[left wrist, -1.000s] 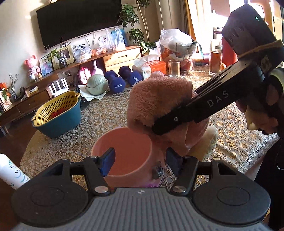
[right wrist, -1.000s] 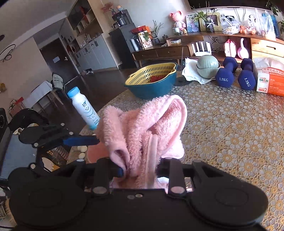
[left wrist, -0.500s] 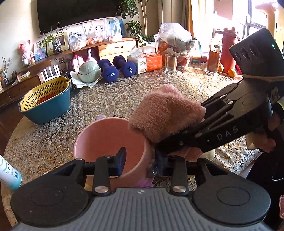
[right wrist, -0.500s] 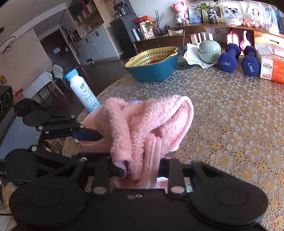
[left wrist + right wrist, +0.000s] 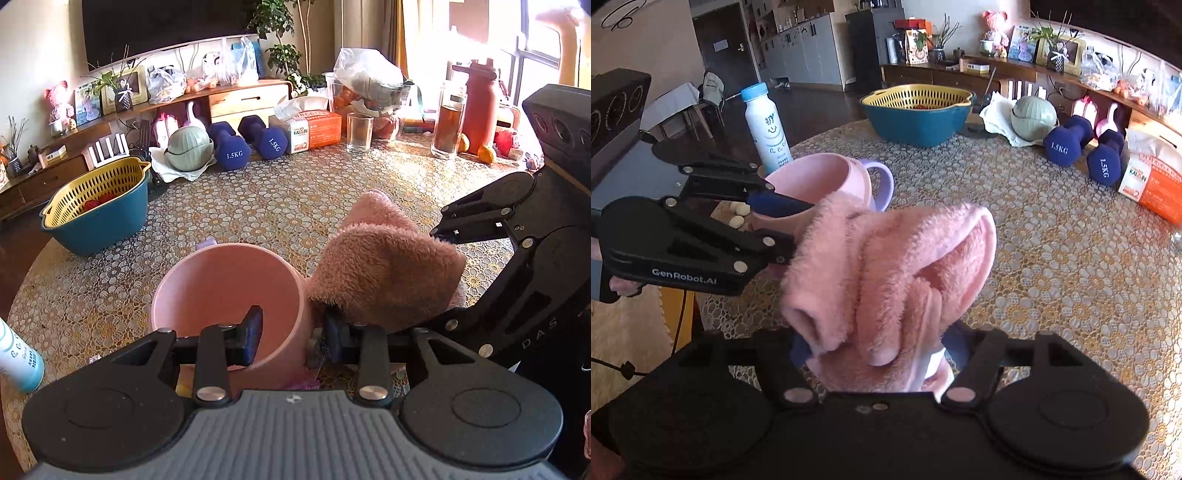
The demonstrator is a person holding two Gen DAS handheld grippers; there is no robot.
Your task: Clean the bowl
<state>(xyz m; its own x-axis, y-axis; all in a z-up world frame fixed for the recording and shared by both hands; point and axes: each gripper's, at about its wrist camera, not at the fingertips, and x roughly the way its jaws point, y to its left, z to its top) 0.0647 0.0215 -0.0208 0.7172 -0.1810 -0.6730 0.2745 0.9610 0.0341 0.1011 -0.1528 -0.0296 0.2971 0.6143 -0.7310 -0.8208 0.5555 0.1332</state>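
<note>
Left wrist: jaws on bowl (image 5: 229,291) wall.

Upright pink bowl (image 5: 225,291) with lilac handle, fluffy pink cloth (image 5: 886,266) beside

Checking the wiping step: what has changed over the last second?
The left gripper closed on the pink cup's wall. The right gripper's jaws have just been opening, the pink cloth between them, now beside the cup. Table items stayed put.

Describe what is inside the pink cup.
One finger of the left gripper reaches inside the pink cup, clamping its wall. Its visible inner surface looks bare; the near inside is hidden.
</note>
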